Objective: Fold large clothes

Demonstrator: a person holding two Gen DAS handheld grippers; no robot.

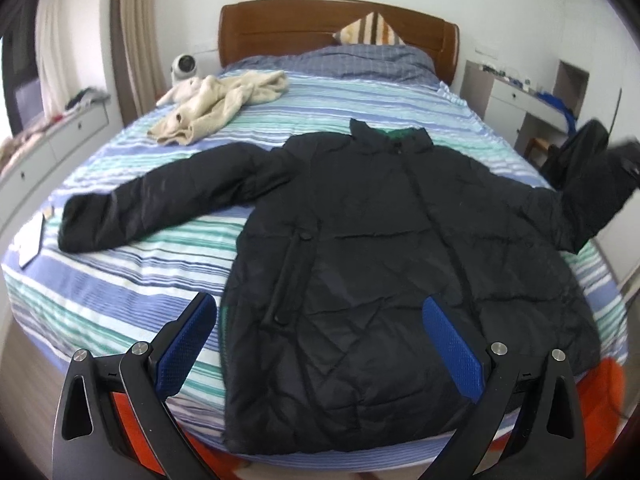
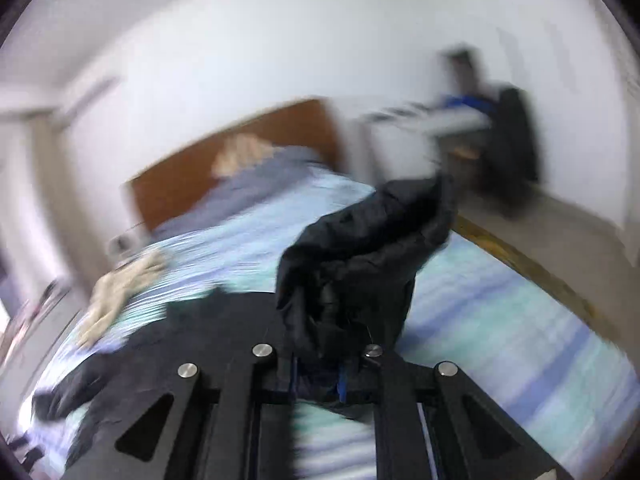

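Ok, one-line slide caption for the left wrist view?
Open left hand-held gripper above black jacket spread on striped bed.

1. The left wrist view looks from the foot of the bed (image 1: 120,280) toward the headboard (image 1: 280,28), set high enough to take in the whole black jacket (image 1: 380,260).
2. The right wrist view sits low and close over the bed's right side, tilted and blurred, facing the headboard (image 2: 224,168) diagonally.
3. Both views share the headboard, jacket and beige garment (image 1: 216,100).

Black padded jacket (image 1: 384,264) flat on bed
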